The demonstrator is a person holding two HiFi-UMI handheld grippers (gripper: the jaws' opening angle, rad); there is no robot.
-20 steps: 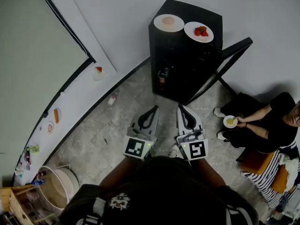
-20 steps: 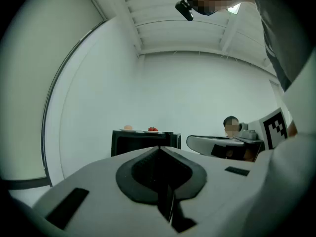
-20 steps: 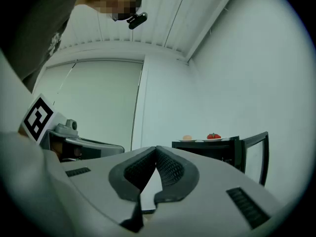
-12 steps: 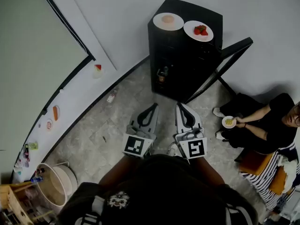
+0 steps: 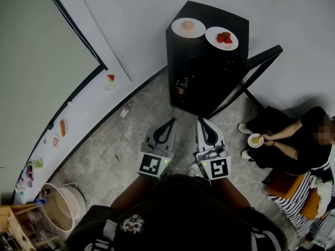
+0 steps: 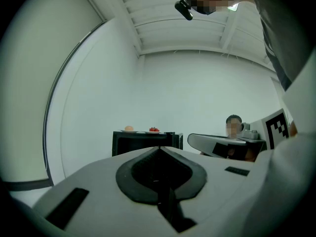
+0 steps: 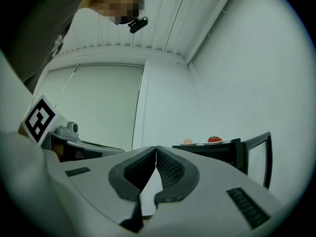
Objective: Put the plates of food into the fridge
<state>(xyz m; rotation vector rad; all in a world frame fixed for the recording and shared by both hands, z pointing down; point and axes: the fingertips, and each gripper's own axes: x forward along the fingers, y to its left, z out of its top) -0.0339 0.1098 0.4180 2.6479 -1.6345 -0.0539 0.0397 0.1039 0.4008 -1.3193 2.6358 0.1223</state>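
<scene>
Both pairs of jaws are fully together with nothing in them; left gripper [image 5: 170,123] and right gripper [image 5: 203,123] sit side by side in front of me, aimed at the fridge [image 5: 209,72]. The orange-food plate [image 5: 188,27] and the strawberry plate [image 5: 222,37] sit on the fridge top, well apart from the grippers. The fridge door [image 5: 250,73] stands open.

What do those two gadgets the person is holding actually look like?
Both are light grey wedges tapering to jaws lined with black textured pads. The left gripper and right gripper each carry a cube with black-and-white square markers at the rear. The person wears a dark top with a white print.
</scene>
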